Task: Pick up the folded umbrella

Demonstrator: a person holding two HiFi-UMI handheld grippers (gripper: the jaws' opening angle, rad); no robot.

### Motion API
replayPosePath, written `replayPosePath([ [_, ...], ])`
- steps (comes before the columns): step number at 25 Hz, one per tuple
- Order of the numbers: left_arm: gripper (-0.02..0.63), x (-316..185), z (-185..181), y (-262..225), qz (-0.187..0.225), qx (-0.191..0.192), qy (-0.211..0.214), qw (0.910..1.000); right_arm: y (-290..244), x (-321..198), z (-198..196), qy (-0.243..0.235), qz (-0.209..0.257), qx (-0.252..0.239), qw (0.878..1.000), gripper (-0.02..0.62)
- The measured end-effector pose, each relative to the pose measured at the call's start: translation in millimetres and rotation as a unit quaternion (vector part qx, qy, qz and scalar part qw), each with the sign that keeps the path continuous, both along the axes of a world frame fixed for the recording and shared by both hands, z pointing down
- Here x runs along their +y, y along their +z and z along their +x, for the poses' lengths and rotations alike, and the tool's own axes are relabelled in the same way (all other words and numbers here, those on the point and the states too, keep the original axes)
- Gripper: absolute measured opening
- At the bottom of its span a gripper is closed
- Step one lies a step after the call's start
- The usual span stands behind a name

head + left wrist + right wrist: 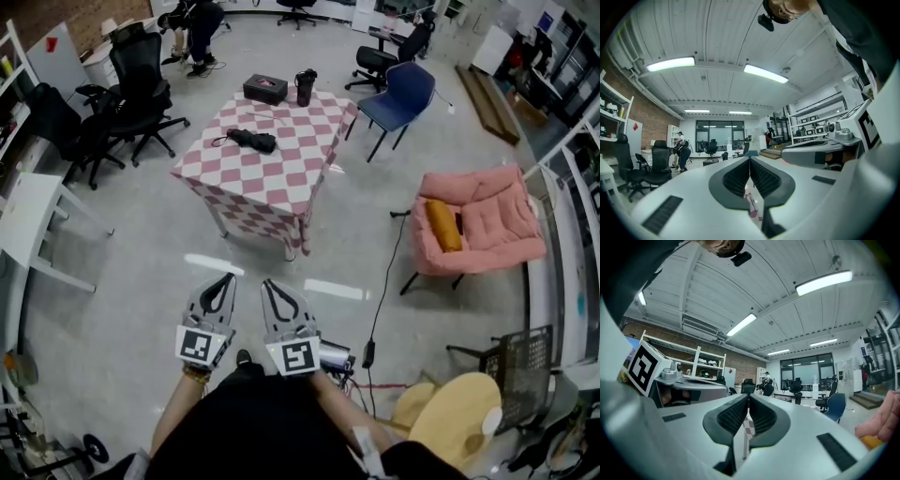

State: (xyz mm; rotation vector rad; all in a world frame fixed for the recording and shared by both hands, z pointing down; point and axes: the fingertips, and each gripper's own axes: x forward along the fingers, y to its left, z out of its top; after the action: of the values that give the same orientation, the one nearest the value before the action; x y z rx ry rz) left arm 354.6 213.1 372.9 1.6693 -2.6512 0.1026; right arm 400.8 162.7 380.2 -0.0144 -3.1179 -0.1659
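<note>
The folded umbrella (251, 140) lay on the table (281, 183), a square one under a pink-and-white checked cloth, toward its left side, with its strap trailing off to the left. Behind it on the same table stood a dark box (265, 89) and, just to the right of that, a black mug (305, 86). The person stood well back from the table with bare floor between, holding both grippers level and side by side, close to the body and aimed toward the table. The left gripper (228, 277) had its jaws pressed together with nothing between them, as its own view showed (749, 159). The right gripper (267, 282) was likewise closed and empty (748, 397). Neither touched the umbrella. A blue chair (403, 94) stood to the right of the table, a pink lounger (487, 220) with an orange cushion (442, 225) nearer on the right, and black office chairs (141, 80) to the left. A second person (199, 28) was bent over at the far end of the room.
</note>
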Motion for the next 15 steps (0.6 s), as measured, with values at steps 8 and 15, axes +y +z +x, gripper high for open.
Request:
replayPosePath([
  [8, 0.015, -32, -10, 15, -0.017, 0.011, -0.023, 0.9995, 15, -28, -15, -0.018, -0.013, 0.002, 1.000, 0.018],
  [15, 0.014, -45, -36, 23, -0.003, 0.013, -0.016, 0.9998, 26, -37, -44, -0.025, -0.007, 0.006, 1.000, 0.018],
])
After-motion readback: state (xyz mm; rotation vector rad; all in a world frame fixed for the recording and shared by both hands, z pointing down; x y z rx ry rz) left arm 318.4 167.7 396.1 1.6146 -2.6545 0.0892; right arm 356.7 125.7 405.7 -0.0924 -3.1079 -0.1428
